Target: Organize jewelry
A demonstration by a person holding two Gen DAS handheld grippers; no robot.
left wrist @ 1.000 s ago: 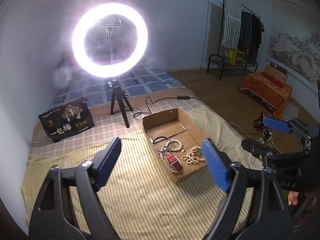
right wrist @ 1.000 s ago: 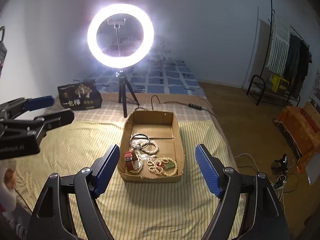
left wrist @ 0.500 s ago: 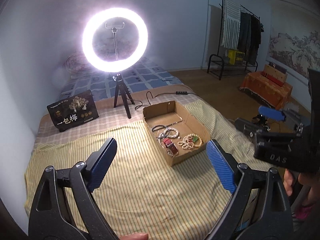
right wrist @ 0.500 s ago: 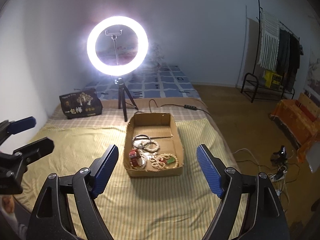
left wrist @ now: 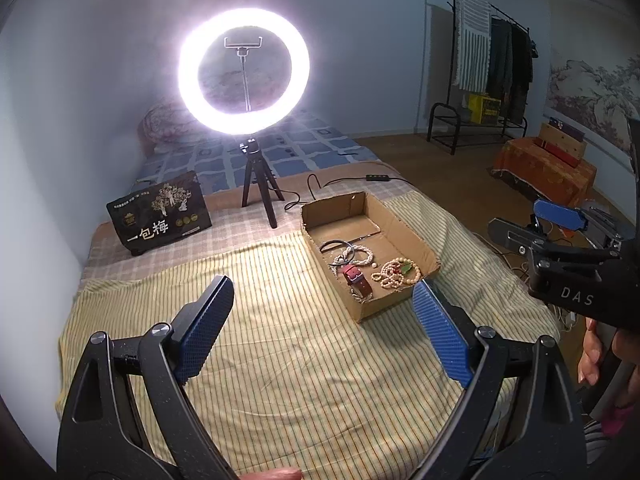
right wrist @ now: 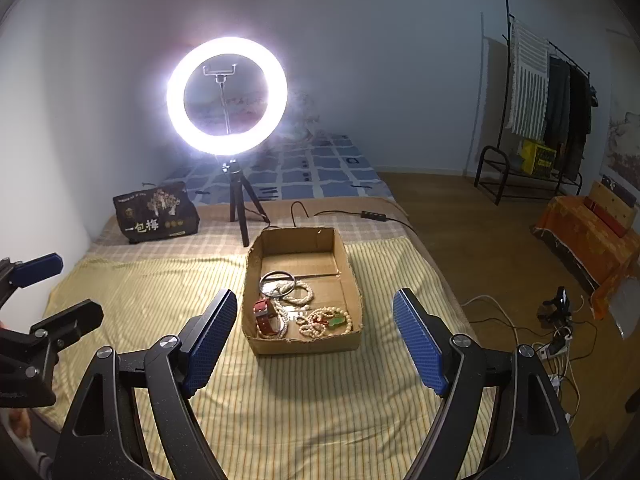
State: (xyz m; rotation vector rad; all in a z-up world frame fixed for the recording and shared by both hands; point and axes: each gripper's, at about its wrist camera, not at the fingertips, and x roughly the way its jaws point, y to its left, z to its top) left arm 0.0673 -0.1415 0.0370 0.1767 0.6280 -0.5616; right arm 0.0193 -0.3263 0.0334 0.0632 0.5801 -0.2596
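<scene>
You hold both grippers above the striped yellow cover of the bed, and both are empty. Your left gripper has its jaws wide apart, with nothing between the blue pads. Your right gripper also stands wide, and its pads touch nothing.

The jewelry lies in a shallow cardboard box on the cover, in front of you. In the right wrist view the box sits between the two fingers of the right gripper, a little beyond the tips, so it is almost on the middle line. In the left wrist view the same box lies ahead and toward the right finger, its near corner close to that blue pad in the picture, but well apart from it in depth.

Inside the box, all pieces gather in the near half. You can see a dark bangle, a watch with a red strap, a cream bead strand beside the bangle, and a second bead strand with a green pendant at the near right corner. The far half of the box is bare cardboard.

Behind the box stands a lit ring light on a small tripod, and left of it a black bag with printed characters.
</scene>
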